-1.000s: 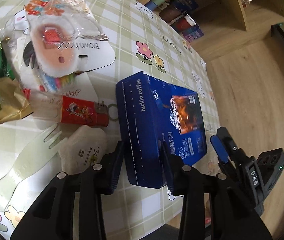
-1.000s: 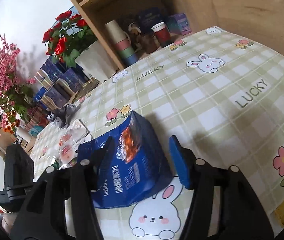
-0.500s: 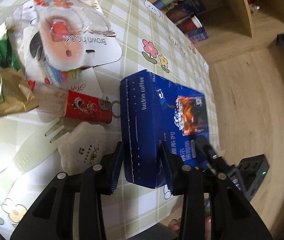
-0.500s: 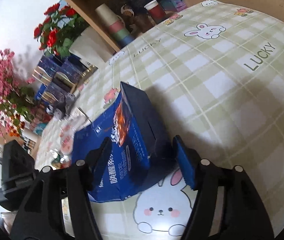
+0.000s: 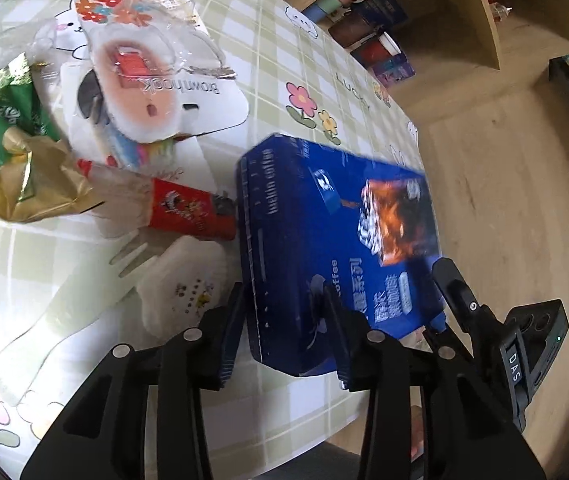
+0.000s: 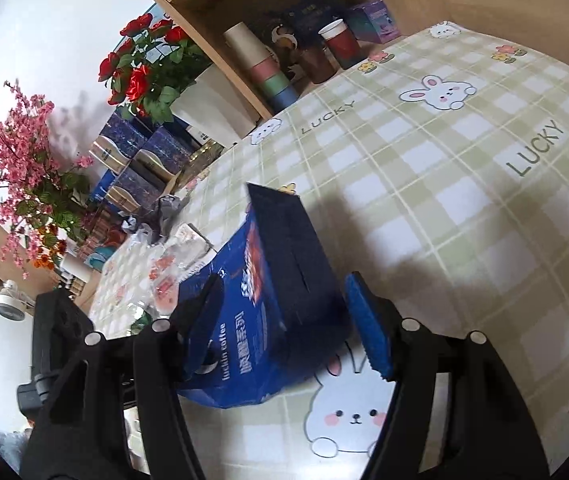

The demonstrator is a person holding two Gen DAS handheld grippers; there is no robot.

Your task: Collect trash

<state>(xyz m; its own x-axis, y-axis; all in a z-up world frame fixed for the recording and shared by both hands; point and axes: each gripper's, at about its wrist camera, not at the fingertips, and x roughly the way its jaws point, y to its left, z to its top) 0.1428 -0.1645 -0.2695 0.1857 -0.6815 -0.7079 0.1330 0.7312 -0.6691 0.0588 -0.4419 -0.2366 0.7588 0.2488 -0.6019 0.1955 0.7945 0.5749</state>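
**Box tipped up at one end**

Since a second ago, the blue coffee box (image 5: 336, 240) has tilted, its far end lifted off the counter (image 5: 268, 40). Its long axis runs away from the left hand-held gripper (image 5: 280, 328), which clamps its near corner. The right hand-held gripper (image 6: 284, 312) has just been opening, pads clear of the box. Only the left view shows the red wrapper (image 5: 188, 216) and plastic fork (image 5: 84, 304).

Coffee box (image 5: 336, 236) on the table (image 5: 268, 40), wrappers (image 5: 24, 176) and plastic fork (image 5: 84, 296) left of it.
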